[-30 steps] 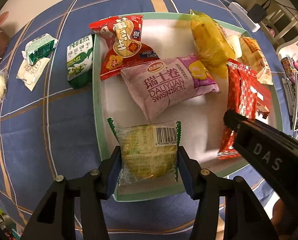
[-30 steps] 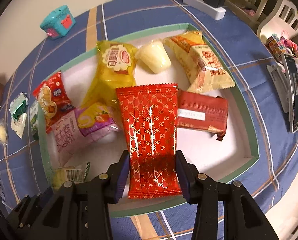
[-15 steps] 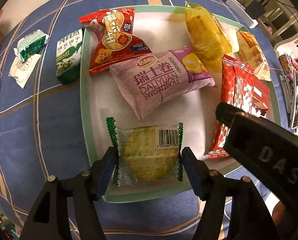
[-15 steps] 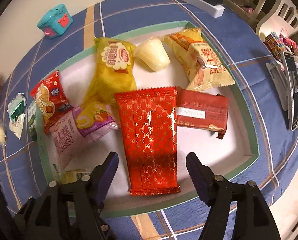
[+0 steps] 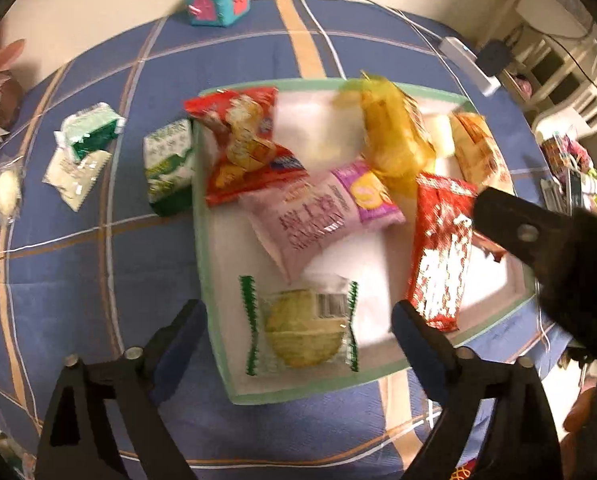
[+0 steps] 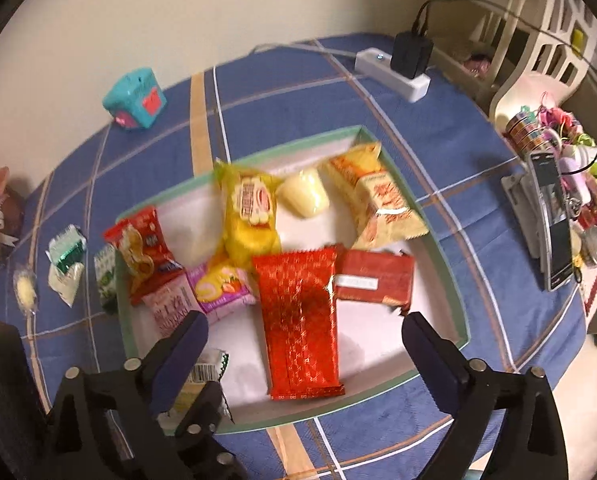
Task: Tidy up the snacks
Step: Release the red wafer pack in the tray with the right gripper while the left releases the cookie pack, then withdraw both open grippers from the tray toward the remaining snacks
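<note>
- Snacks fill a shallow green-rimmed tray (image 5: 208, 264) on a counter under a blue plaid cloth (image 5: 78, 272); four more packets lie on the cloth to its left.
- Your left hand-held gripper (image 5: 298, 334) hangs over a clear-wrapped round cake (image 5: 302, 330) at the tray's near edge. Its jaws are opening, the pads clear of the wrapper.
- Your right hand-held gripper (image 6: 304, 346) is likewise opening above a red foil packet (image 6: 298, 312), gripping nothing.
- Risk: the green biscuit pack (image 5: 168, 166) sits just beside the tray wall, so a wide-open jaw may catch the rim.
- Risk: the two tools hang near each other and could collide.
- Risk: the tray is crowded; dropping another packet in could pile it on its neighbours.
</note>
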The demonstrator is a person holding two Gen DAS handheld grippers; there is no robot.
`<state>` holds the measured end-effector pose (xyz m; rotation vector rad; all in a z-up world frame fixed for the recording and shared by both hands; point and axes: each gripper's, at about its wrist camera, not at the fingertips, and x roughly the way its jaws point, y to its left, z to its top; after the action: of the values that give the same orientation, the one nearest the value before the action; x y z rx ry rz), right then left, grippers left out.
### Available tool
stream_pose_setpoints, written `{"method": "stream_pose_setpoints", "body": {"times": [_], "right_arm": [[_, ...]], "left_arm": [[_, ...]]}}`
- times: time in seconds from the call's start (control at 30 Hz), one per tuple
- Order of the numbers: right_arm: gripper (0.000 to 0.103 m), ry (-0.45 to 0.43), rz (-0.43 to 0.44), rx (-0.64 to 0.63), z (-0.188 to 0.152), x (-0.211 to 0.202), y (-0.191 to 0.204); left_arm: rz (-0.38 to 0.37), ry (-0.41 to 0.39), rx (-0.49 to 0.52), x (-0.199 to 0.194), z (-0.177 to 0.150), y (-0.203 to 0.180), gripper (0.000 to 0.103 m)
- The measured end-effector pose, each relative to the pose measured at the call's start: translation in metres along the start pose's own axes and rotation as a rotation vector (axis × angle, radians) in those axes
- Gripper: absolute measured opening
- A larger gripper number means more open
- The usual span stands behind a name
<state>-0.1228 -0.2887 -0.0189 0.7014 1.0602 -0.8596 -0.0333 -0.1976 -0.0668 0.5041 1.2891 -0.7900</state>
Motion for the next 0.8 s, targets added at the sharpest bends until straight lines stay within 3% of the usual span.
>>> {"method": "stream_pose_setpoints", "body": {"times": [0.13,0.23,0.5,0.8], "right_arm": [[0.103,-0.023,0.003,0.013,0.002,-0.005,-0.007],[0.103,-0.029,0.006,0.023,0.003,-0.008,-0.01],[0.103,-0.032,0.004,-0.004,0.0,-0.009,-0.003],[0.103,-0.031,0.022,-0.11,-0.011,-0.01,0.038]], "left_arm": [[0.014,-0.036,-0.078,-0.01,0.007,0.025,0.095],[0.037,-0.081,-0.149,-0.02,0.012,0.049,0.101],[0.084,-0.187,-0.36,-0.056,0.013,0.13,0.102],[0.175,-0.174,-0.499,-0.063,-0.004,0.206,0.102]]}}
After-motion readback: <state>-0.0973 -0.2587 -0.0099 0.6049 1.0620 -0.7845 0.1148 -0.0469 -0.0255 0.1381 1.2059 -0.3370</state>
